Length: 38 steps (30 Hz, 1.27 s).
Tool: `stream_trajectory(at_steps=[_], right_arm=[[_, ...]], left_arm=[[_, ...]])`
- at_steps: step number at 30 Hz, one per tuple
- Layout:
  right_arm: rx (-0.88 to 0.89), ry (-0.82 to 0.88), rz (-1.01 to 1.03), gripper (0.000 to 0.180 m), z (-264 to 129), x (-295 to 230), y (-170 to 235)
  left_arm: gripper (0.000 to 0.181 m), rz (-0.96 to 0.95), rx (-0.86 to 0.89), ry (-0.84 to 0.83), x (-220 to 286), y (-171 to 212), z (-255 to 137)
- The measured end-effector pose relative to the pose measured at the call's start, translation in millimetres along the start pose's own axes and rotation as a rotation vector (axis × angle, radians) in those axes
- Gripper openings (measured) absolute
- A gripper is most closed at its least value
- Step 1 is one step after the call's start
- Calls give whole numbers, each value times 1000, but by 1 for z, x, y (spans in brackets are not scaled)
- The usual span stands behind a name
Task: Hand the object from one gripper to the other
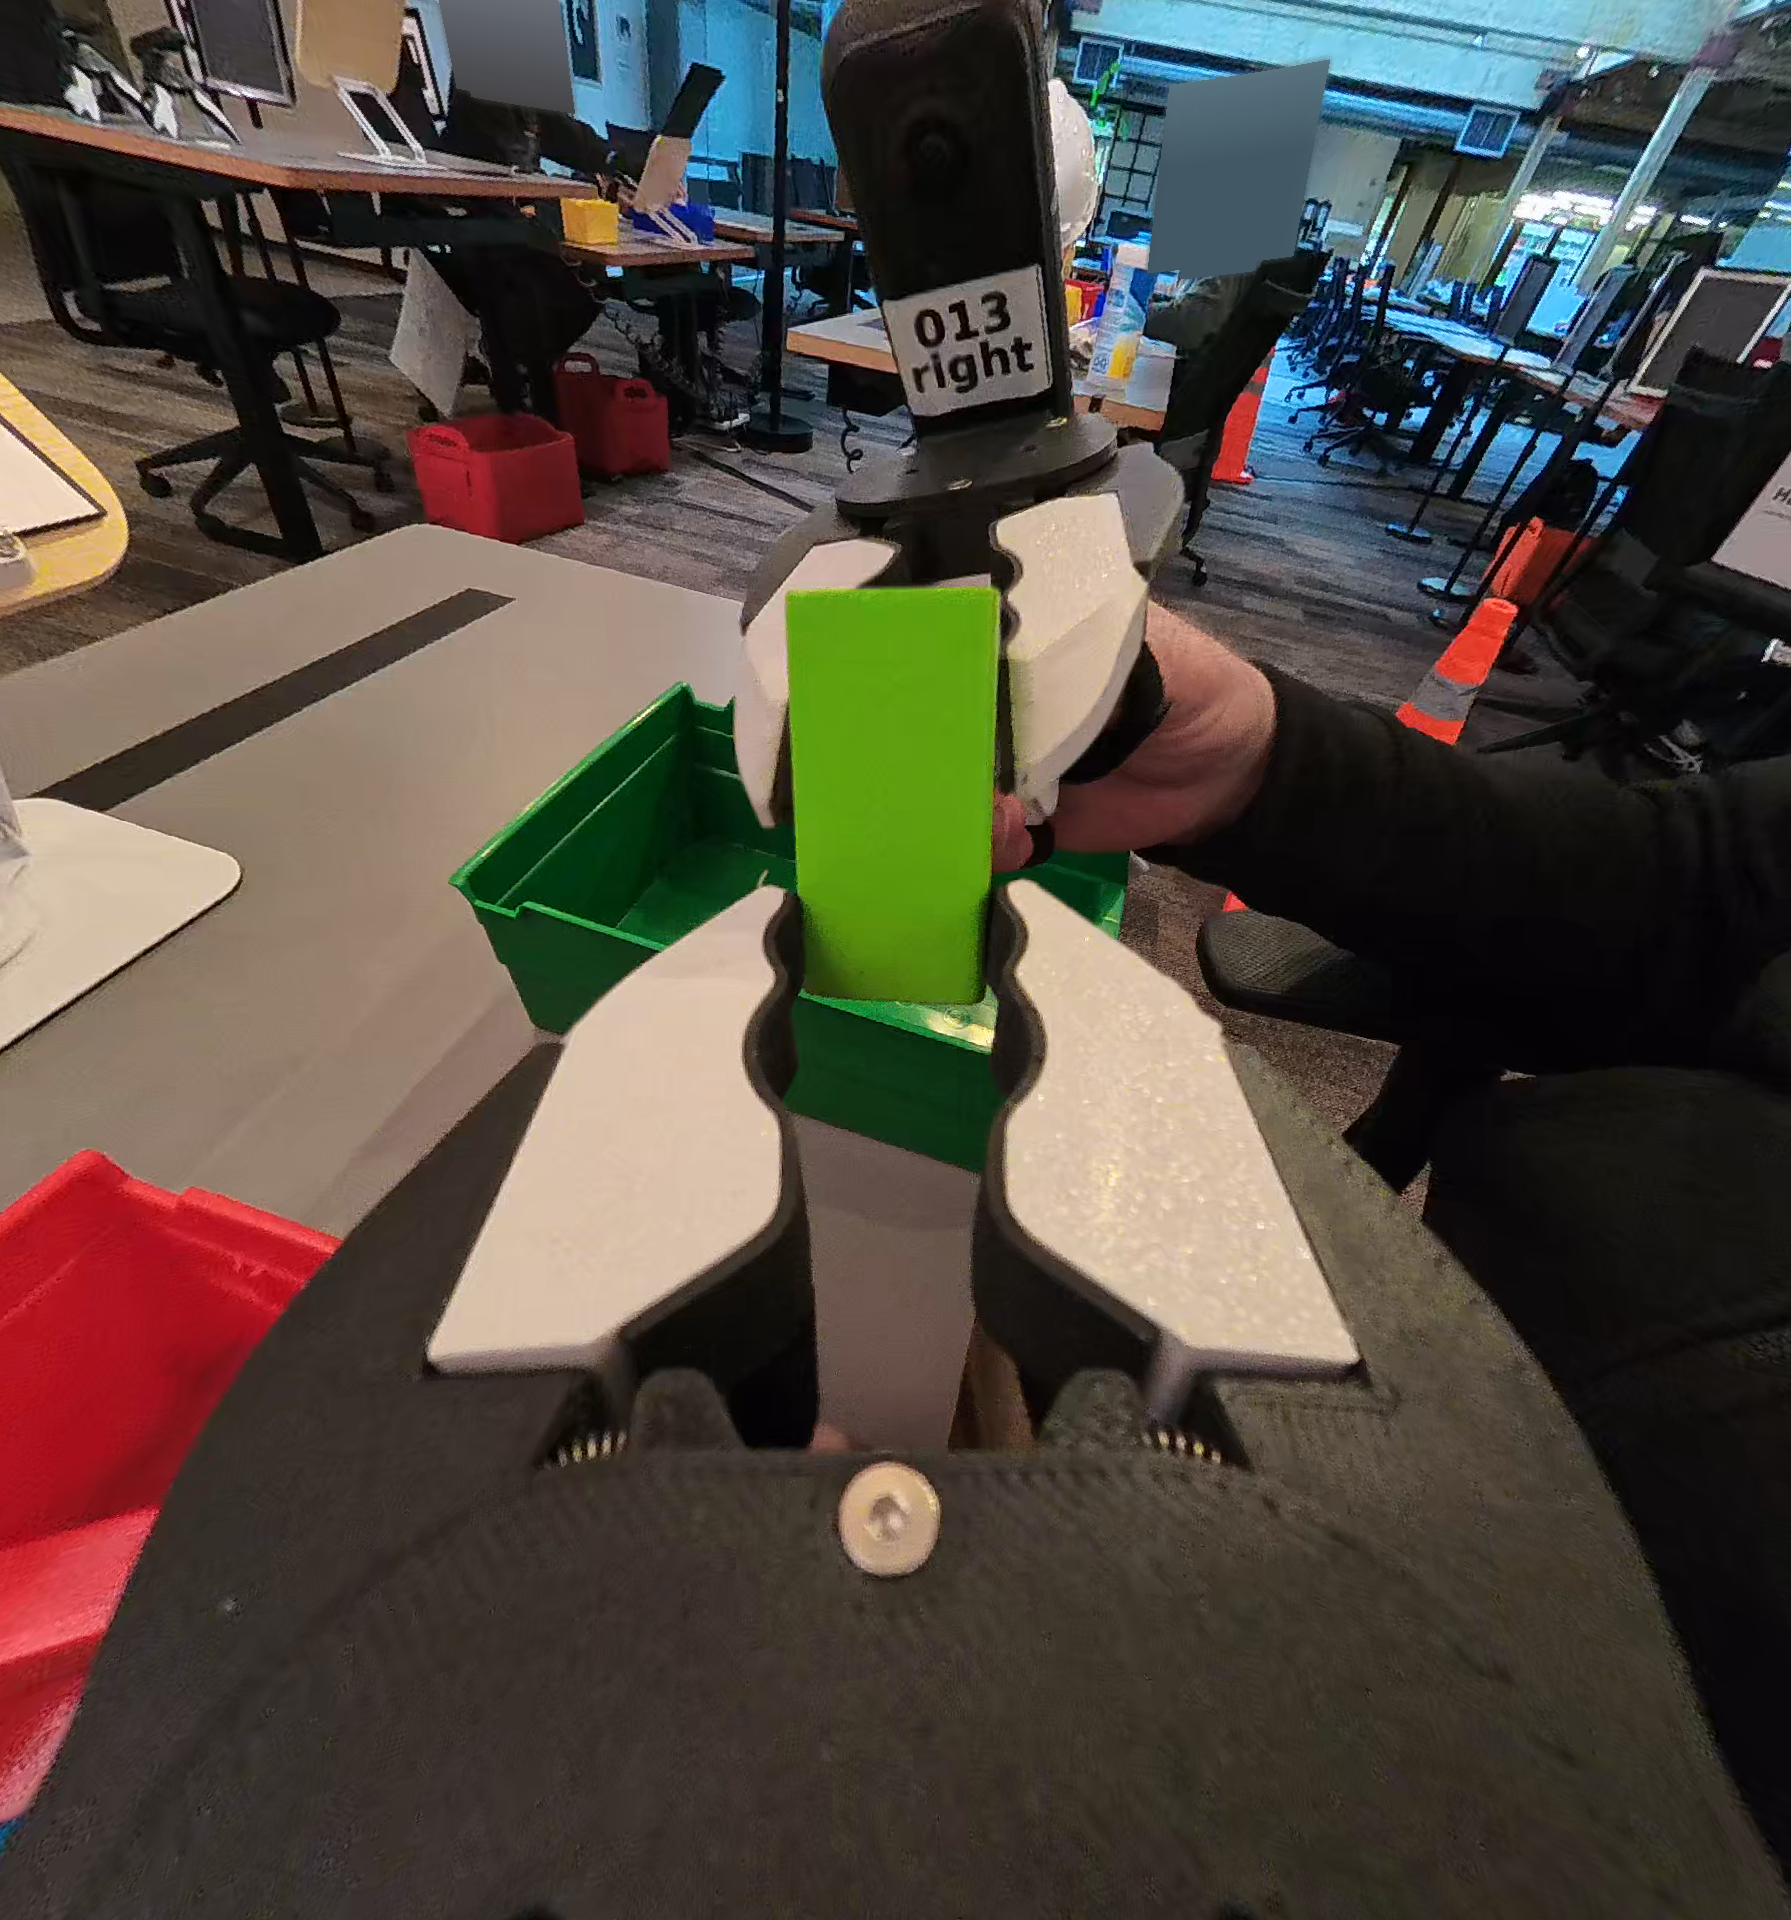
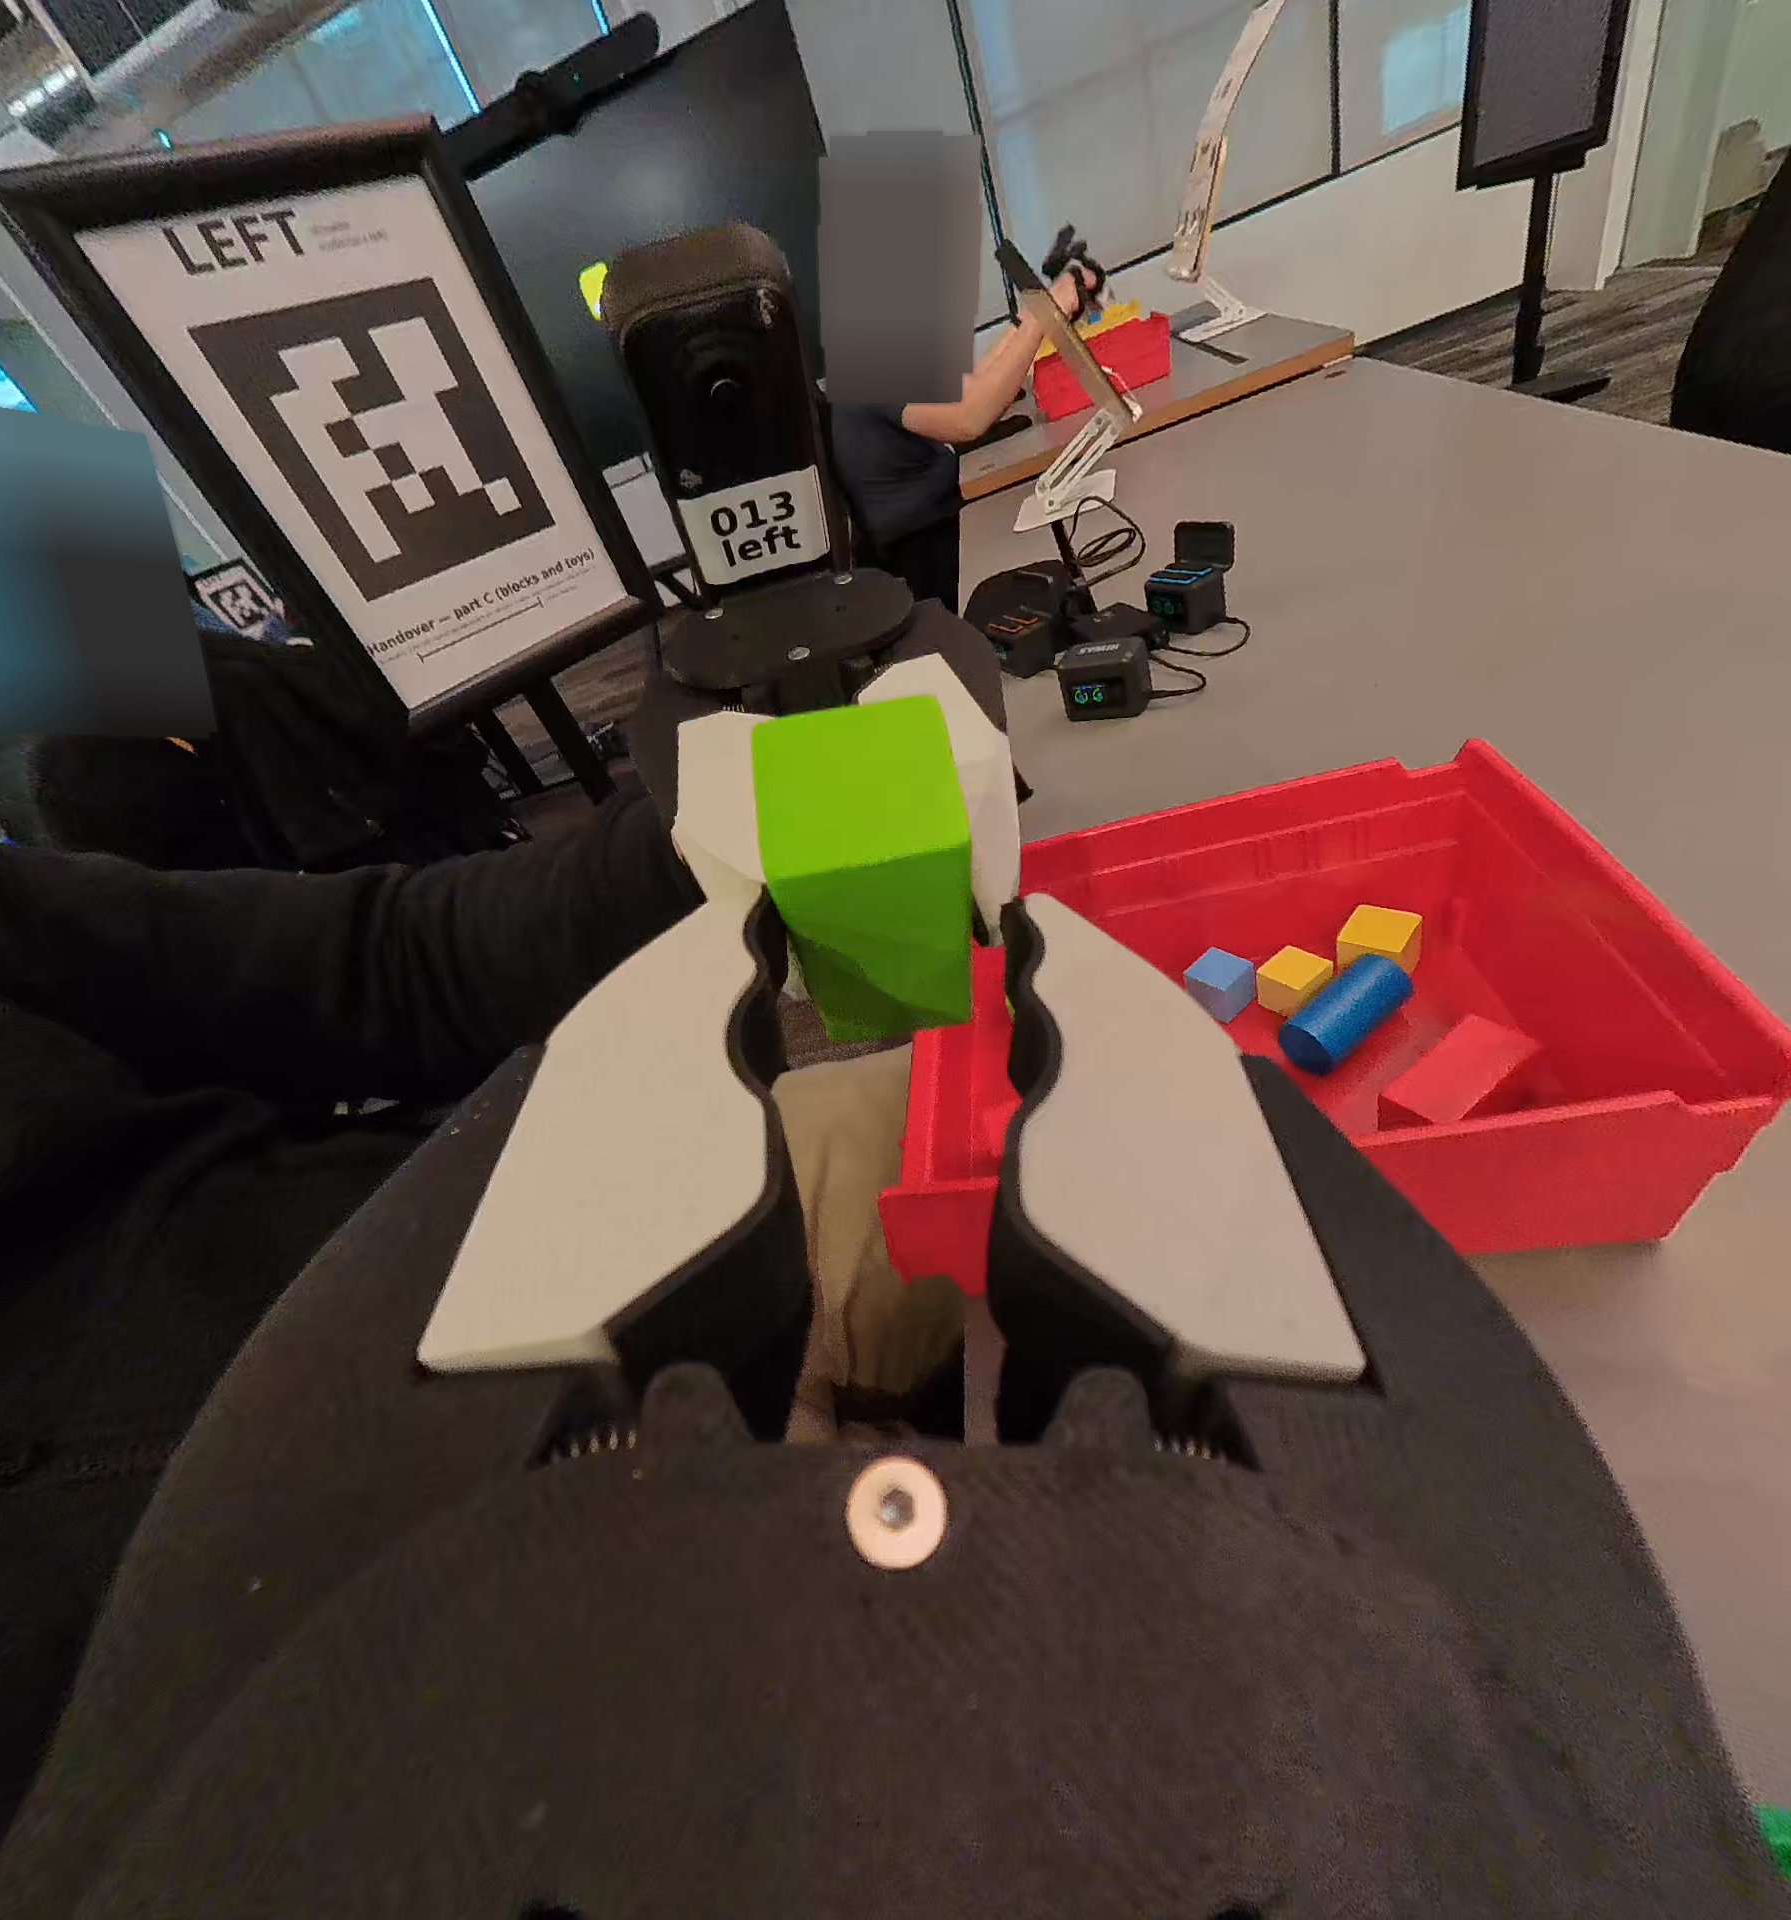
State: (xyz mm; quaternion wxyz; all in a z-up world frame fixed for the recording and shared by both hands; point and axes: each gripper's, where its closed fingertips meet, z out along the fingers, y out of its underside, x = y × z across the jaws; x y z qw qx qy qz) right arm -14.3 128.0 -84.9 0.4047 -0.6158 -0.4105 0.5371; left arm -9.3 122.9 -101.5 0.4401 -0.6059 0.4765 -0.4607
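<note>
A bright green block (image 1: pixel 891 790) hangs upright in the air between both grippers. My left gripper (image 1: pixel 896 914) is shut on its lower end, with both pads against its sides. My right gripper (image 1: pixel 896 805) faces it from the far side, held by a hand (image 1: pixel 1192 727), and its white fingers flank the block's upper part. In the right wrist view the block (image 2: pixel 860 831) sits tilted between the left gripper's (image 2: pixel 849 862) white fingers. My right gripper (image 2: pixel 886 920) is open around the near end, with a thin gap on the right.
An empty green bin (image 1: pixel 558 914) sits on the grey table below the block. A red bin (image 2: pixel 1597 1143) holds a blue cylinder (image 2: pixel 1343 1013), yellow and blue cubes and a red block. Black chargers (image 2: pixel 1104 675) with cables lie farther back. A white stand (image 1: pixel 39 883) is at left. My left and right fingertips are right by each other.
</note>
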Motion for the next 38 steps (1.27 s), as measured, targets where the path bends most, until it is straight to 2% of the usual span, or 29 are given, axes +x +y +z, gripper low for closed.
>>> stream_trajectory(at_steps=[2, 4, 9, 11, 13, 17, 20, 27, 38], right_arm=[[-7, -22, -2, 44, 4, -3, 1], [-22, -20, -17, 35, 6, -3, 2], [-67, 44, -41, 35, 1, 5, 0], [-110, 148, -53, 35, -16, 24, 0], [-231, 332, -86, 35, -45, 58, 13], [-473, 694, -131, 35, -121, 123, 48], [-680, 823, -134, 35, -158, 155, 83], [-1048, 859, -192, 35, -167, 189, 148], [-1283, 818, -204, 36, -153, 209, 189]], left_arm=[[34, -4, -13, 2, 1, 4, 3], [34, -12, -10, 4, 3, 6, 5], [34, -76, 24, -1, -1, 5, 4], [42, -76, 30, -36, -7, 4, -3], [48, -75, 25, -87, -16, 4, -13], [78, -106, 49, -159, -31, -2, -33], [86, -130, 61, -186, -38, -4, -43], [65, -162, 83, -173, -39, -5, -56], [60, -166, 68, -230, -44, 4, -74]])
